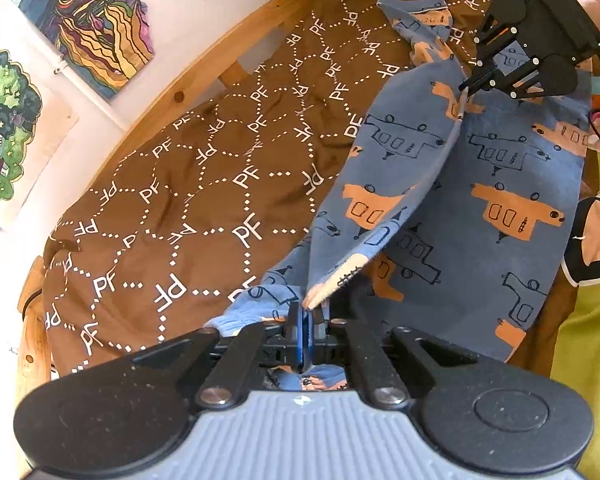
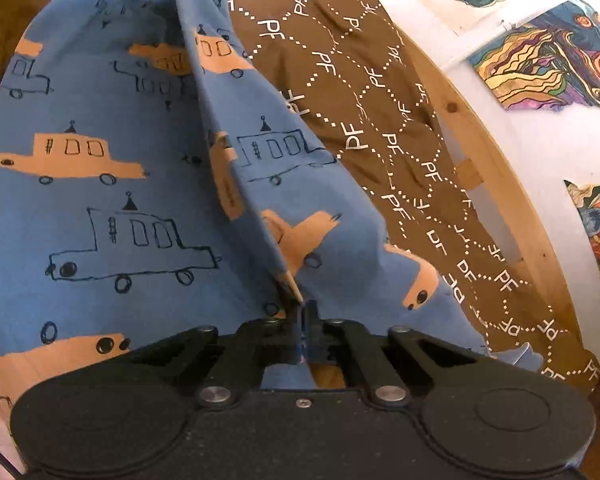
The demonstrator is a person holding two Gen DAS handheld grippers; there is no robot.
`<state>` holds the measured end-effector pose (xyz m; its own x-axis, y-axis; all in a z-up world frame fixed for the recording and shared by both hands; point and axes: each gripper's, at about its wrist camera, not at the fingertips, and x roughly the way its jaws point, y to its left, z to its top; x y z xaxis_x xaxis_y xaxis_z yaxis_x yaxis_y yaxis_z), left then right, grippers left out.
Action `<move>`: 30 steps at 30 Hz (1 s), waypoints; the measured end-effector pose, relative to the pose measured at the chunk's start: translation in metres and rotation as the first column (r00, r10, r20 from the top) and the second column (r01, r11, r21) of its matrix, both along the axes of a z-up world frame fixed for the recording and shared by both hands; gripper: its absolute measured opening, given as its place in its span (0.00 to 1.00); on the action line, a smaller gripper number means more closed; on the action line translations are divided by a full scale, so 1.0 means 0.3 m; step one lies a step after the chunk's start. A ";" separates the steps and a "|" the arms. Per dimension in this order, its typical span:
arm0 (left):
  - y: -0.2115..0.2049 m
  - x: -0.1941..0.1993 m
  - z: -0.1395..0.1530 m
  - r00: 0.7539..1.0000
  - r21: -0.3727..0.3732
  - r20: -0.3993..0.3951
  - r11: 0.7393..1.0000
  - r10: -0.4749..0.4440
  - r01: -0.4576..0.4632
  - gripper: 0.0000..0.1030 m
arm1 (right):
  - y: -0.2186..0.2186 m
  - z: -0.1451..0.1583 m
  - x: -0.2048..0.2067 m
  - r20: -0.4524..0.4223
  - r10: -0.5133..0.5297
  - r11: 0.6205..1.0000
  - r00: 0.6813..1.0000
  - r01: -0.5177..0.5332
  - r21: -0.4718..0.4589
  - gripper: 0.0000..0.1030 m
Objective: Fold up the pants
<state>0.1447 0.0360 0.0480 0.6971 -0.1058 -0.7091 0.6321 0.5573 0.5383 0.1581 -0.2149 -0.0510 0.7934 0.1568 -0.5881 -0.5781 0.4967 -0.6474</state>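
Blue pants [image 1: 480, 208] printed with orange and outlined cars lie on a brown bedspread [image 1: 220, 160]. My left gripper [image 1: 306, 316] is shut on one edge of the pants, lifting a taut fold. My right gripper [image 1: 466, 88] is shut on the far end of the same fold, seen across the pants in the left wrist view. In the right wrist view the right gripper [image 2: 306, 312] pinches the pants [image 2: 112, 160] at an edge, and the fold rises away from it over the bedspread [image 2: 380, 100].
A wooden bed frame rail [image 1: 204, 76] runs along the white wall [image 1: 172, 12] with colourful posters [image 1: 96, 20]. Green and orange bedding [image 1: 592, 320] lies at the right. The rail [image 2: 500, 168] and posters [image 2: 548, 60] also show in the right wrist view.
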 end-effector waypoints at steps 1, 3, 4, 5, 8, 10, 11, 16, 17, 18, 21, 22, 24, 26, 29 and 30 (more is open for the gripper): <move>0.002 -0.006 -0.002 1.000 0.002 0.001 1.000 -0.004 0.004 0.03 | -0.002 0.008 -0.011 0.004 -0.006 1.000 1.000 0.006 0.013 0.00; 0.009 -0.023 -0.014 1.000 0.013 0.001 1.000 -0.014 0.014 0.03 | -0.007 0.027 -0.046 0.009 -0.010 1.000 1.000 0.010 0.021 0.00; 0.013 -0.029 -0.021 1.000 0.018 -0.002 1.000 -0.017 0.017 0.03 | -0.007 0.038 -0.074 0.025 -0.005 1.000 1.000 0.005 0.013 0.00; 0.018 -0.038 -0.030 1.000 0.022 -0.005 1.000 -0.020 0.020 0.03 | -0.008 0.047 -0.106 0.029 0.001 1.000 1.000 -0.001 0.003 0.00; 0.036 -0.066 -0.061 0.999 0.027 -0.015 0.999 -0.028 0.029 0.03 | -0.004 0.071 -0.210 0.019 0.009 1.000 1.000 -0.009 -0.017 0.00; 0.046 -0.084 -0.084 0.999 0.027 -0.021 0.999 -0.031 0.032 0.03 | 0.009 0.068 -0.264 -0.017 0.002 1.000 1.000 -0.002 -0.019 0.00; 0.052 -0.092 -0.096 0.999 0.027 -0.025 0.999 -0.031 0.032 0.03 | 0.019 0.059 -0.287 -0.033 -0.001 1.000 0.999 0.000 -0.019 0.00; 0.074 -0.114 -0.137 0.999 0.042 -0.032 0.999 -0.027 0.028 0.04 | 0.061 -0.014 -0.335 -0.087 -0.014 1.000 0.996 0.012 -0.019 0.00; 0.076 -0.116 -0.138 0.999 0.048 -0.029 0.998 -0.029 0.030 0.04 | 0.061 -0.014 -0.334 -0.091 -0.031 1.000 0.995 0.031 -0.004 0.00; 0.077 -0.118 -0.137 0.999 0.050 -0.027 0.998 -0.030 0.031 0.04 | 0.060 -0.011 -0.340 -0.093 -0.045 0.999 0.995 0.045 0.006 0.00; 0.078 -0.122 -0.130 0.999 0.043 -0.030 0.999 -0.029 0.031 0.04 | 0.054 0.022 -0.356 -0.091 -0.068 0.997 0.993 0.072 0.037 0.00; 0.081 -0.123 -0.130 0.999 0.045 -0.032 0.998 -0.032 0.034 0.04 | 0.055 0.033 -0.368 -0.089 -0.069 0.997 0.994 0.072 0.039 0.00; 0.089 -0.123 -0.133 0.999 0.049 -0.033 0.998 -0.041 0.042 0.04 | 0.057 0.042 -0.387 -0.093 -0.067 0.997 0.993 0.070 0.033 0.00; 0.098 -0.120 -0.136 0.998 0.049 -0.039 0.998 -0.044 0.045 0.04 | 0.055 0.034 -0.407 -0.111 -0.072 0.996 0.991 0.076 0.036 0.00; 0.103 -0.129 -0.143 0.998 0.042 -0.047 0.998 -0.039 0.041 0.04 | 0.055 0.003 -0.421 -0.140 -0.086 0.995 0.986 0.093 0.045 0.00; 0.102 -0.134 -0.145 0.998 0.044 -0.047 0.998 -0.042 0.044 0.04 | 0.057 -0.004 -0.425 -0.144 -0.087 0.994 0.986 0.095 0.047 0.00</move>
